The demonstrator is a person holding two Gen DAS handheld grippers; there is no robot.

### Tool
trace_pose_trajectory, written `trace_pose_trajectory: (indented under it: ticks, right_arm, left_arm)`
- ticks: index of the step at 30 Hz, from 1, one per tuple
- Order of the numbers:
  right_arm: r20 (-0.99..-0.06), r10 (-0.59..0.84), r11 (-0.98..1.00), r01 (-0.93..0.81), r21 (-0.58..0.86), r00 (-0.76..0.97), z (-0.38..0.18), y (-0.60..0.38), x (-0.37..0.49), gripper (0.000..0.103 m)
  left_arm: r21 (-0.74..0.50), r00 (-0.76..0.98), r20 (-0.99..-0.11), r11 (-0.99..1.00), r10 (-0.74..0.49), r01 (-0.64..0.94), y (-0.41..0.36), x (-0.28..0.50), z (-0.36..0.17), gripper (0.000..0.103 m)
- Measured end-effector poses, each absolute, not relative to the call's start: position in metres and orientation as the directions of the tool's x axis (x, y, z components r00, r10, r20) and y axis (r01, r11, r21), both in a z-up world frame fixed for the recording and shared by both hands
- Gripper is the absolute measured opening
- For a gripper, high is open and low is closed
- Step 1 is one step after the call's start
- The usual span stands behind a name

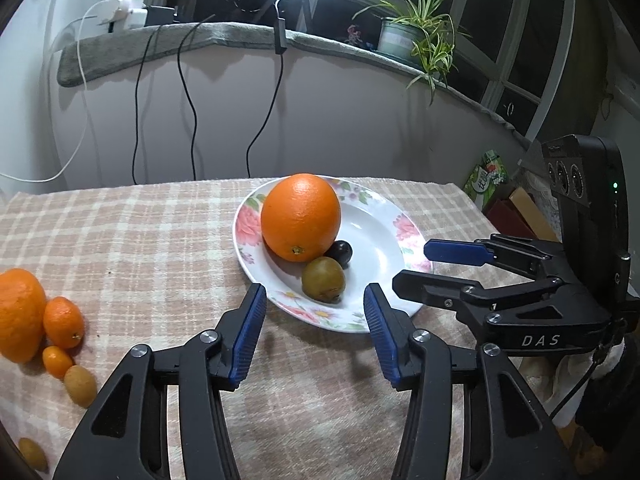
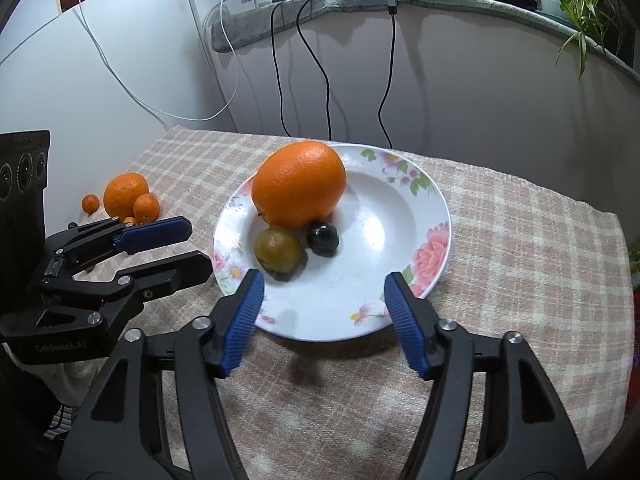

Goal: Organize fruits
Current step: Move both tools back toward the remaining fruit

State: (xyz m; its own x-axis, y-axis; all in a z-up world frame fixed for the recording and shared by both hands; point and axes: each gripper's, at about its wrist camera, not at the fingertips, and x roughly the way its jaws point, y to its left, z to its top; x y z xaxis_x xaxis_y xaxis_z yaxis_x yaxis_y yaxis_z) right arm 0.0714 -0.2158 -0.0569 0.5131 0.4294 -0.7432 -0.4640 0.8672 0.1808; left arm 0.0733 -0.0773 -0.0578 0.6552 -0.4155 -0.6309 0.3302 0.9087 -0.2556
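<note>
A floral plate point(image 1: 384, 240) point(image 2: 400, 208) on the checked tablecloth holds a large orange point(image 1: 300, 216) point(image 2: 298, 184), a green-brown kiwi-like fruit point(image 1: 323, 279) point(image 2: 277, 254) and a dark plum point(image 1: 339, 252) point(image 2: 323, 238). Loose on the cloth at the left lie a big tangerine point(image 1: 18, 314) point(image 2: 125, 194), a small mandarin point(image 1: 63, 322) point(image 2: 146, 206) and several kumquats point(image 1: 58, 362). My left gripper point(image 1: 314, 316) is open and empty at the plate's near rim. My right gripper point(image 2: 324, 304) is open and empty, also at the near rim; it shows in the left wrist view point(image 1: 412, 264).
Cables point(image 1: 192, 120) hang down the wall behind the table. A potted plant point(image 1: 416, 36) stands on the grey ledge. Boxes point(image 1: 504, 208) lie off the table's right edge. The left gripper shows at the left of the right wrist view point(image 2: 196, 246).
</note>
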Motion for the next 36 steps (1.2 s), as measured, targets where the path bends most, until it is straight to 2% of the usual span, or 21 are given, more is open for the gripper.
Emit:
trace_pose_trajectory:
  ticks: [2,4,5,7,11,13,15,36]
  right_arm:
    - [-0.74,0.432,0.866,-0.466,0.18,0.516,-0.054,-0.214,0.071,0.066]
    - [-0.734,0.435,0.863,-0.472,0.177,0.521,-0.05,-0.212,0.069,0.068]
    - [-0.732,0.436,0.863,-0.473,0.175,0.524,-0.049,-0.211,0.069,0.069]
    - [-0.724,0.437,0.864,-0.473,0.172,0.534,-0.045,-0.209,0.068,0.079]
    - [-0.714,0.453,0.857,-0.482,0.184,0.533,-0.038,-0.204,0.069,0.081]
    - [-0.712,0.457,0.854,-0.485,0.185,0.533,-0.035,-0.2,0.069,0.087]
    - [-0.707,0.466,0.85,-0.491,0.192,0.531,-0.031,-0.196,0.07,0.089]
    - [-0.717,0.592,0.727,-0.628,0.277,0.369,-0.016,-0.111,0.096,0.091]
  left_arm:
    - [-0.253,0.661,-0.629,0.912,-0.409,0.324,-0.075,0.071,-0.057,0.05]
    - [-0.248,0.667,-0.627,0.915,-0.403,0.319,-0.073,0.069,-0.055,0.054]
    - [-0.245,0.672,-0.625,0.917,-0.398,0.315,-0.071,0.068,-0.054,0.059]
    - [-0.241,0.682,-0.619,0.921,-0.389,0.306,-0.067,0.065,-0.052,0.062]
    - [-0.233,0.701,-0.612,0.93,-0.367,0.285,-0.058,0.061,-0.047,0.068]
    - [-0.226,0.713,-0.608,0.937,-0.35,0.267,-0.051,0.059,-0.045,0.069]
    - [-0.226,0.721,-0.605,0.941,-0.337,0.25,-0.043,0.056,-0.043,0.072]
    - [-0.244,0.785,-0.601,0.97,-0.147,-0.006,0.068,0.032,-0.042,0.073]
